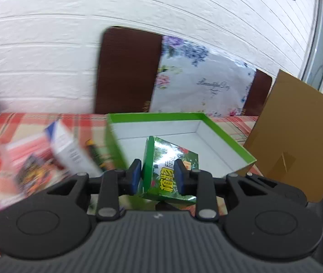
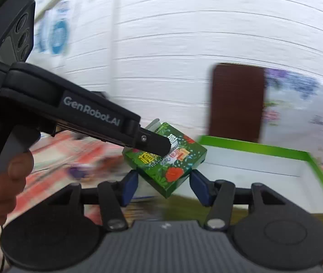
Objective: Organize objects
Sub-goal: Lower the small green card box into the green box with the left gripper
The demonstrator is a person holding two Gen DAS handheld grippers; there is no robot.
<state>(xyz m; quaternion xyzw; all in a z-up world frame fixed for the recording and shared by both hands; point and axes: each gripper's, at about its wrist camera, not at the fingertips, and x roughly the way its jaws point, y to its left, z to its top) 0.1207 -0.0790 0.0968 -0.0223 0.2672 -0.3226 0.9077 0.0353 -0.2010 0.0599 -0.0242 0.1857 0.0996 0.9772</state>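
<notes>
A small green box with red flowers and yellow lettering (image 1: 170, 166) is held up, tilted, with my left gripper (image 1: 158, 177) shut on it. Behind it on the table lies an open green tray box with a white inside (image 1: 157, 115). In the right wrist view the left gripper (image 2: 163, 147) reaches in from the left, its black finger across the flowered box (image 2: 172, 173). The box's lower corner hangs between the blue pads of my right gripper (image 2: 165, 187). Those pads stand apart at its sides, and I see no press on it. The green tray box (image 2: 252, 146) is at the right.
A red checked cloth (image 1: 13, 122) covers the table. At the left lie a blurred white-and-blue carton (image 1: 70, 145) and a colourful packet (image 1: 29, 166). A brown cardboard sheet (image 1: 298, 132) stands at the right. A brown chair back with floral cloth (image 1: 127, 72) stands against the white wall. A hand (image 2: 2, 182) holds the left gripper's handle.
</notes>
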